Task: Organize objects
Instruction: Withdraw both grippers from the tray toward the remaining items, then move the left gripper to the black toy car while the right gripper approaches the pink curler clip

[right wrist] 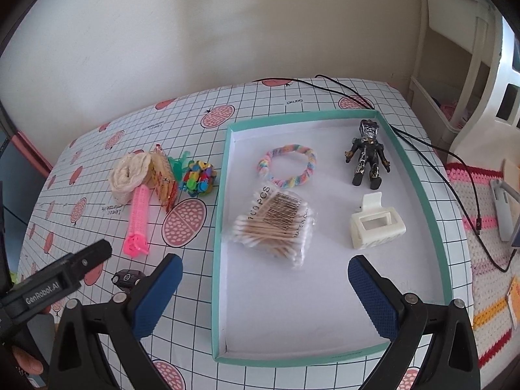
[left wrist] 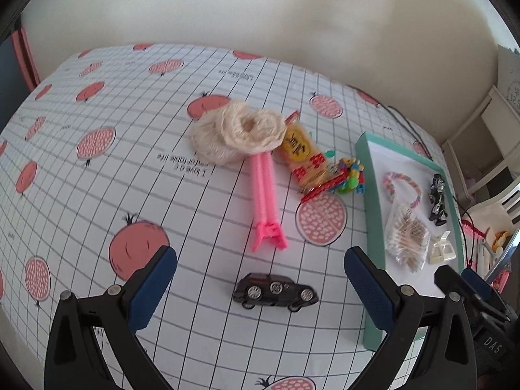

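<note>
Blue-padded left claw point(left wrist: 260, 287) and right claw point(right wrist: 265, 291) both gape wide, holding nothing, touching nothing.

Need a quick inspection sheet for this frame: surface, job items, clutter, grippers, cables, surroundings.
Surface: gridded tablecloth with fruit print.
Job's things: tray holds hair tie, cotton swabs, figurine, claw clip; toy car, pink clip, cream scrunchie, snack packet, colourful toy outside it.
Clutter: nothing seen.
Grippers: left gripper open over the car; right gripper open over the tray.
Cables: black cable beside the tray.
Surroundings: wall, white shelf.
</note>
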`<state>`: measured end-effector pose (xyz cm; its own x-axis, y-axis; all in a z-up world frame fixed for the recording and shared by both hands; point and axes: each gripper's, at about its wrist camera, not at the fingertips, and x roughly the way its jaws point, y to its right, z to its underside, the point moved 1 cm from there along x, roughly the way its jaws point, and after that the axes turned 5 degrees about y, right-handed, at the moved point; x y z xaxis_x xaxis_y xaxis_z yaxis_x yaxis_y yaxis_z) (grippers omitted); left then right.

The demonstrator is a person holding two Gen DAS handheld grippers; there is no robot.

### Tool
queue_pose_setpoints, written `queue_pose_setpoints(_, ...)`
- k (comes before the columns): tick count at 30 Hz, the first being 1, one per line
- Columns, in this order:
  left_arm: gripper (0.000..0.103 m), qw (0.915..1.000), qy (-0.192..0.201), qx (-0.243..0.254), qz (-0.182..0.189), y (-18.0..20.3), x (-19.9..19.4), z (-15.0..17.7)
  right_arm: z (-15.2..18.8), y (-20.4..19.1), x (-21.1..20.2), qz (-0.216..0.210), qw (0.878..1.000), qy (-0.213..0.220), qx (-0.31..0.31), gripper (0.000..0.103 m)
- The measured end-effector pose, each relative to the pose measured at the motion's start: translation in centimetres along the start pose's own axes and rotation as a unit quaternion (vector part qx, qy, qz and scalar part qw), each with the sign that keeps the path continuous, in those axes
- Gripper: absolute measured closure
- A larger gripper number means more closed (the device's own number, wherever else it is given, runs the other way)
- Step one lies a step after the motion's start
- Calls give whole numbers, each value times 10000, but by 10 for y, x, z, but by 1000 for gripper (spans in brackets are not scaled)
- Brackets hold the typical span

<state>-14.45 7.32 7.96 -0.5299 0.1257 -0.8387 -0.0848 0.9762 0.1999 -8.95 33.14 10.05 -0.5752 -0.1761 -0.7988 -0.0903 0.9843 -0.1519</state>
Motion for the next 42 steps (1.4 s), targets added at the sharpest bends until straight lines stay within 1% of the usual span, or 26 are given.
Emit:
queue_pose_setpoints(4,0,9995,-211,-195,-97,-3,6,11,1,0,1,22,10000,-30,3,0)
queue_pose_setpoints(7,1,9990,-240,-321,-194,0,7,19,2,1,3,65,10000,-58,7,0)
queue_pose_setpoints(11,1,9975,-417,-537,-170,5,14,28,4,2,5,135,9998,-112,-36,0)
queue_pose_setpoints(14,1,9962,-546,-610,-297,7,24,35,4,3,5,153,9998,-102,-20,0)
queue_pose_setpoints(16,1,9950,-667,-693,-285,9,31,40,5,3,7,148,9998,-113,-10,0)
queue_pose_setpoints(20,2,9938,-774,-744,-277,14,40,46,5,1,10,153,9997,-146,-86,0)
queue_pose_setpoints(21,3,9941,-772,-708,-297,16,41,47,5,1,11,147,9998,-144,-85,0)
queue_pose_setpoints(23,12,9946,-731,-641,-368,21,42,47,4,1,12,143,9998,-140,-67,0)
queue_pose_setpoints(25,16,9949,-724,-604,-360,24,45,48,4,1,13,122,9998,-143,-60,0)
queue_pose_setpoints(29,24,9960,-590,-377,-553,30,47,46,2,-2,15,89,9999,-112,-55,0)
queue_pose_setpoints(31,26,9962,-579,-344,-558,28,47,45,0,-5,16,95,9999,-78,0,0)
queue_pose_setpoints(34,36,9962,-578,-260,-589,25,45,43,-4,-13,22,-22,10000,-55,72,0)
queue_pose_setpoints(37,37,9966,-605,-102,-542,23,46,41,-8,-27,27,-89,9999,-4,61,0)
queue_pose_setpoints(42,38,9959,-713,-42,-546,10,47,32,-12,-51,36,-311,9995,29,87,0)
